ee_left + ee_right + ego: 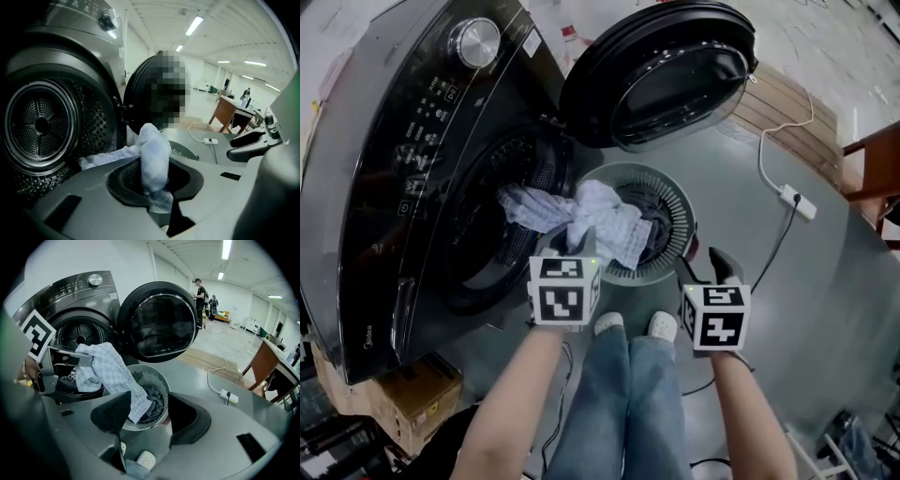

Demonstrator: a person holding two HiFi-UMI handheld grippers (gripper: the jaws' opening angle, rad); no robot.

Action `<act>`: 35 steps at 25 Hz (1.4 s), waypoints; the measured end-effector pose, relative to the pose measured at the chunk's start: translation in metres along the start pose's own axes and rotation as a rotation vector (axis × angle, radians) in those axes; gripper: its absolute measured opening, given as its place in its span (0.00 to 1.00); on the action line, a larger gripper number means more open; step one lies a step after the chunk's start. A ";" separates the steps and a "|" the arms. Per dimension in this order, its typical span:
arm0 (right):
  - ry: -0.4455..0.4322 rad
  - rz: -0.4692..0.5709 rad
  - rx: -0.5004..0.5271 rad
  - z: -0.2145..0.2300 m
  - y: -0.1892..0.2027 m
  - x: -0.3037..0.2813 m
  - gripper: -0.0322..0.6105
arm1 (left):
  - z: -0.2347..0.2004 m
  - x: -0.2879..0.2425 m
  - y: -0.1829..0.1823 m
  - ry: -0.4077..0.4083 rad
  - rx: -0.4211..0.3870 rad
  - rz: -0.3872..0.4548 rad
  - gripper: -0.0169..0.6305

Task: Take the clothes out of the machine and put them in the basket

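Left gripper view: left tongs [158,199] clamp checked cloth [152,152]; right tongs [147,416] apart.

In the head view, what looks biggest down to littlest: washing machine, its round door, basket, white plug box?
1. washing machine
2. round door, maybe helped by being nearer the camera
3. basket
4. white plug box

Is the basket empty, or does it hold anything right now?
Not empty: dark clothes already lie inside the basket.
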State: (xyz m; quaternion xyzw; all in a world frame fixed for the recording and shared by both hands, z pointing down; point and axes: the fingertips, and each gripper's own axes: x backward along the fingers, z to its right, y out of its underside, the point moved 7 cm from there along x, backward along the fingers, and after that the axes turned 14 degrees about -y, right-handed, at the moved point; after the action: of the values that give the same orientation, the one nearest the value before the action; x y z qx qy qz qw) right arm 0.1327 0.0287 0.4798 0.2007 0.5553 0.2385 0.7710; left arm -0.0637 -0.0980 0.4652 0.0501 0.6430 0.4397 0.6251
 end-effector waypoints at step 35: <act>0.023 -0.007 -0.003 0.017 0.002 0.020 0.43 | 0.054 0.007 -0.023 0.121 0.032 -0.025 0.64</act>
State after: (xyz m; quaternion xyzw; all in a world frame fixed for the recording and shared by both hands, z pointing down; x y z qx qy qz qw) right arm 0.1539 0.0416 0.4706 0.1946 0.5645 0.2392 0.7657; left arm -0.0084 -0.0805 0.4550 0.0254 0.6872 0.4238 0.5895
